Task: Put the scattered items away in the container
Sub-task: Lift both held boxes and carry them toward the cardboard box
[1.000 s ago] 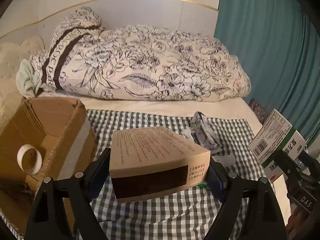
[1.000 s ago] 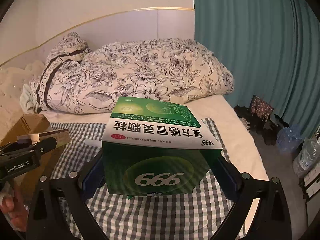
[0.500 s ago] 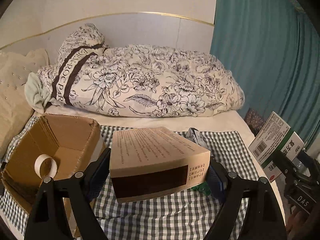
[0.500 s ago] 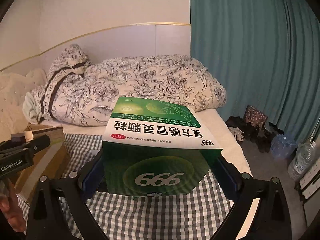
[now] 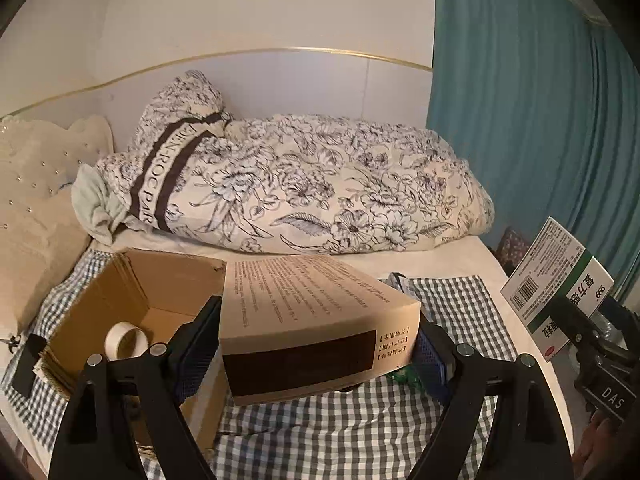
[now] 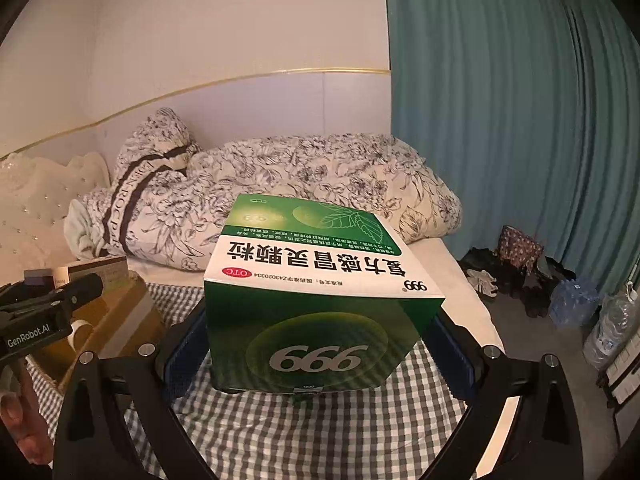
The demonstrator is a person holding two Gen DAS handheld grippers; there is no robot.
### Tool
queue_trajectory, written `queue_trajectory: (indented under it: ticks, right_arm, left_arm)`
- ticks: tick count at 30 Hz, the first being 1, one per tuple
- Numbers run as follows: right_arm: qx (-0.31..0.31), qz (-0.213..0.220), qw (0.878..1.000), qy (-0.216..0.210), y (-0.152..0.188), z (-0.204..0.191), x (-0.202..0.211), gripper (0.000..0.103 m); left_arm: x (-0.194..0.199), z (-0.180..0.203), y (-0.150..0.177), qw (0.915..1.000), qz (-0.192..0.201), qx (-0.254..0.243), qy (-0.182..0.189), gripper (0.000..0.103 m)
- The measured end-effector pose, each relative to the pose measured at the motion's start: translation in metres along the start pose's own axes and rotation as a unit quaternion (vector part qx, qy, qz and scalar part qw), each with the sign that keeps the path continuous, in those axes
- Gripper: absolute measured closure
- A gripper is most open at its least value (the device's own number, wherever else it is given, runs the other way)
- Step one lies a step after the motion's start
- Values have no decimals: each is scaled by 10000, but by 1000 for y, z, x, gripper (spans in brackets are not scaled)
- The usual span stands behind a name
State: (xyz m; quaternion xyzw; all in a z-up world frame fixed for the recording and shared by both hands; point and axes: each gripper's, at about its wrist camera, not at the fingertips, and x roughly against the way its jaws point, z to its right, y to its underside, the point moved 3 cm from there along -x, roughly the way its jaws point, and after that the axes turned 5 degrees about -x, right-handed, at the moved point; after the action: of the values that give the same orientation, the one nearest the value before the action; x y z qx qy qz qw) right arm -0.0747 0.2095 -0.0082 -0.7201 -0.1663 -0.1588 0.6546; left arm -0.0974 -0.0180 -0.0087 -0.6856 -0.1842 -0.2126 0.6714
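Note:
My left gripper (image 5: 316, 352) is shut on a tan box (image 5: 312, 320) with a dark band, held above the checked cloth (image 5: 340, 432). Just left of it stands an open cardboard box (image 5: 132, 292) with a roll of white tape (image 5: 126, 338) inside. My right gripper (image 6: 320, 344) is shut on a green and white medicine box (image 6: 320, 292), lifted over the cloth (image 6: 312, 432). That green box (image 5: 556, 284) shows at the right edge of the left wrist view. In the right wrist view, the left gripper (image 6: 44, 312) and the cardboard box (image 6: 116, 312) are at the left.
A rolled floral duvet (image 5: 300, 192) lies across the bed behind the cloth. A cream cushion (image 5: 36, 200) sits at the left. A teal curtain (image 6: 500, 120) hangs at the right, with bags and bottles (image 6: 568, 300) on the floor. A crumpled packet (image 5: 404, 284) lies behind the tan box.
Both grippers have risen with their boxes. The cardboard box now appears lower and its inside shows more fully. The grips are unchanged.

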Motion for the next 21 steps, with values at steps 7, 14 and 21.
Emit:
queue_trajectory:
  ticks: [7, 14, 21]
  right_arm:
    - [16, 95, 9998, -148, -3, -19, 14, 5]
    - [115, 159, 9993, -315, -8, -44, 24, 5]
    - [213, 204, 9982, -515, -9, -72, 30, 7]
  left_arm:
    - [15, -20, 3, 9997, -19, -15, -261, 16]
    - [37, -44, 1, 9990, 145, -23, -427, 16]
    - [49, -74, 6, 9980, 161, 106, -605, 16]
